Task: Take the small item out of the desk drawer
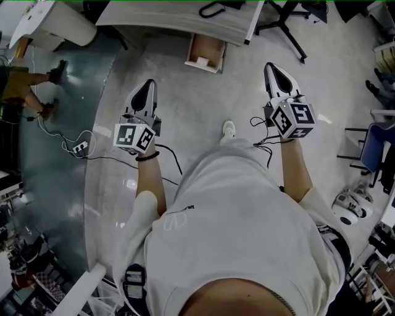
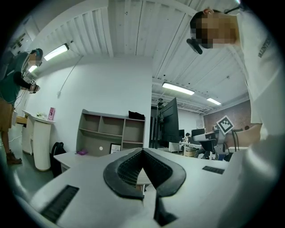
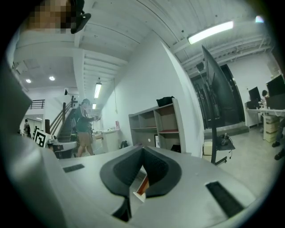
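1. Plainly, both claws are clenched. The left claw [image 1: 150,83] shows its dark ribbed pads meeting at the tip in the left gripper view [image 2: 142,151], with nothing between them.
2. The right claw [image 1: 270,65] is clenched too. In the right gripper view [image 3: 142,149] its pads close to a point and grip nothing; only a sliver of white and orange-brown background shows through the gap lower down.
3. In the head view the person, in a white T-shirt [image 1: 241,216], holds the two claws out in front over the pale floor [image 1: 185,105], side by side and well apart.
4. The bench [image 1: 179,18] stands ahead at the top of the head view. Its wooden drawer [image 1: 213,46] is pulled out and open, and in that view it falls between the two claws and beyond them, well clear of both.
5. A small white item [image 1: 201,60] lies inside the drawer near its front left corner; it is too small to tell what it is.
6. A white shoe [image 1: 228,129] shows on the floor below the drawer, and a power strip [image 1: 80,147] with black cables lies to the left.
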The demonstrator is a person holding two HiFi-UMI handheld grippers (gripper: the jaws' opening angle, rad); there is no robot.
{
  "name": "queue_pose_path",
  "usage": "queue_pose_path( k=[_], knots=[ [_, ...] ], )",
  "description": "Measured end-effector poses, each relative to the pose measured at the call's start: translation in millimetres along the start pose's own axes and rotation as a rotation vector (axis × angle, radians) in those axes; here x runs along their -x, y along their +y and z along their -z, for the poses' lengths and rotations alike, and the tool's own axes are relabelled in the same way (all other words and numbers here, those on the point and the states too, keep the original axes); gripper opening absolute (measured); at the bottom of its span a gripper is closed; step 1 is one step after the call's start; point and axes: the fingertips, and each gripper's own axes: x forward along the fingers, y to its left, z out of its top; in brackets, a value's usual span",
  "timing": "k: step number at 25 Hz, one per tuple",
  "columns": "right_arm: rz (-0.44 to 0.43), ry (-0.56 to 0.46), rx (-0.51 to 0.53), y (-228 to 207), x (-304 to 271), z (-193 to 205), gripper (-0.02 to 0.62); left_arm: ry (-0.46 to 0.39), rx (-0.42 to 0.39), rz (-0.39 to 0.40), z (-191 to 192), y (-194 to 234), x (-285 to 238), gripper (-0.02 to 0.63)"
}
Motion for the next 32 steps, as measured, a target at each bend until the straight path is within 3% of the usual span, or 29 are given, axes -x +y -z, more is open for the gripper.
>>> queue_pose_path(
  k=[11,17,23,27,32],
  knots=[
    [-0.136,0.029,-0.003,-53.3,-98.9,-14.4,-0.002,0.031,-0.021,-0.083,0.2,6.9,-97.6,0.000],
    [-0.168,0.087,-0.020,-68.6,-135.1,4.1,-0.002,0.069,-0.010,-0.104,15.1,15.1,-128.4,0.000],
    [-0.163,0.088,-0.030,-62.9,-159.1,28.9,-0.002,0.186,-0.012,-0.085,75.9,34.0,-155.9,0.000],
    [-0.195,0.173,0.007,-46.2,-180.3,60.7,-0.002,0.287,-0.009,-0.051,129.5,47.3,-184.5,0.000],
    [-0.177,0.262,0.014,-32.2,-217.6,104.6,-0.002,0.380,0.037,0.004,181.6,68.5,-222.8,0.000]
  ],
)
